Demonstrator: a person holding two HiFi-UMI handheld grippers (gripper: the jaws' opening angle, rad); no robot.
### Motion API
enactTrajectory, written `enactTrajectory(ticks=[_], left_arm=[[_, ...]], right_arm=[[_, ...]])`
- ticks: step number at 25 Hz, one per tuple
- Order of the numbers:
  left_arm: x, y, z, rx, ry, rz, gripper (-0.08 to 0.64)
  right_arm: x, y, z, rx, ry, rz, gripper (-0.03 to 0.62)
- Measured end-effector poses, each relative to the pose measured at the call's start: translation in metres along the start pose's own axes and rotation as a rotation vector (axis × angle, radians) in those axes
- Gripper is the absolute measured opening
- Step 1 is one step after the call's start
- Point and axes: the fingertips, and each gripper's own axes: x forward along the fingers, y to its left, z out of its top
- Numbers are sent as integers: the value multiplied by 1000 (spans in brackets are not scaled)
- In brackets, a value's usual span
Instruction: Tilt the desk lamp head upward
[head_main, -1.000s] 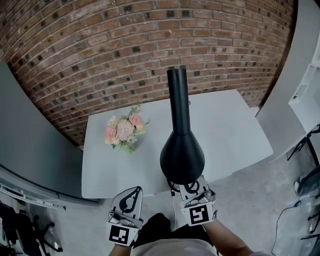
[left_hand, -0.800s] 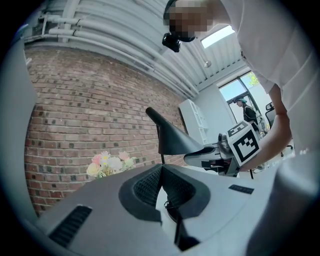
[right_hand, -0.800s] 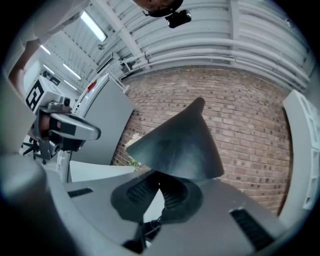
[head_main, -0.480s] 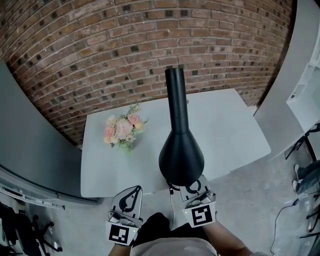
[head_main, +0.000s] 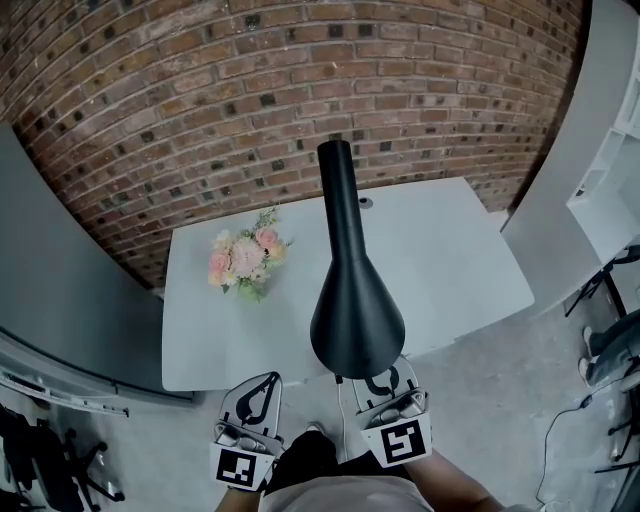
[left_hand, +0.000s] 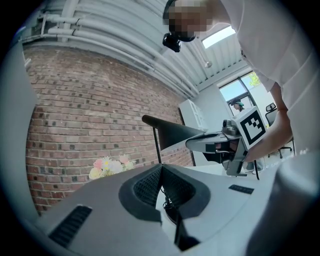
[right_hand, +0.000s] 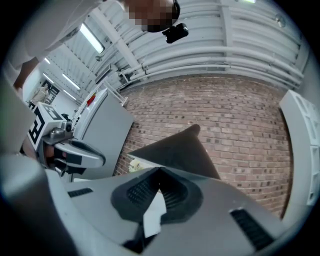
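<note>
The black desk lamp (head_main: 340, 215) stood on the pale tabletop (head_main: 460, 260). Its flared lamp head (head_main: 357, 320) leaned out over the near edge toward the person, and its narrow end pointed back at the brick wall (head_main: 200, 90). In the head view the head hid the lamp's base. The left gripper view showed only a thin stem (left_hand: 158, 147) under the head.

The right tool (head_main: 384, 381) sat just below the wide rim of the lamp head. That rim partly covered its tips, so whether they touched the head could not be judged. In the right gripper view its jaws were pressed together with nothing between them, and the dark cone rose right above the tips.

The left tool (head_main: 266, 381) hung to the left of the lamp, apart from it, its jaws likewise together and gripping nothing.

A small bunch of flowers (head_main: 246, 262) sat on the tabletop left of the lamp. Whether it stood in a vase could not be made out.
</note>
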Motion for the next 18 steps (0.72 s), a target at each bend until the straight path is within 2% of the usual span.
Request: enactTrajectory(ticks=[3, 7, 11, 18], left_arm=[[-2, -3, 3, -2, -2, -4, 8], [-8, -6, 9, -2, -3, -7, 8], [-10, -6, 19, -1, 1, -2, 8], [-16, -8, 33, -17, -12, 7, 8]], right_arm=[[-7, -5, 7, 77, -16, -41, 17], [-14, -5, 21, 88, -30, -46, 17], [-17, -5, 42, 70, -43, -33, 17], [-15, 0, 70, -33, -31, 29, 17]])
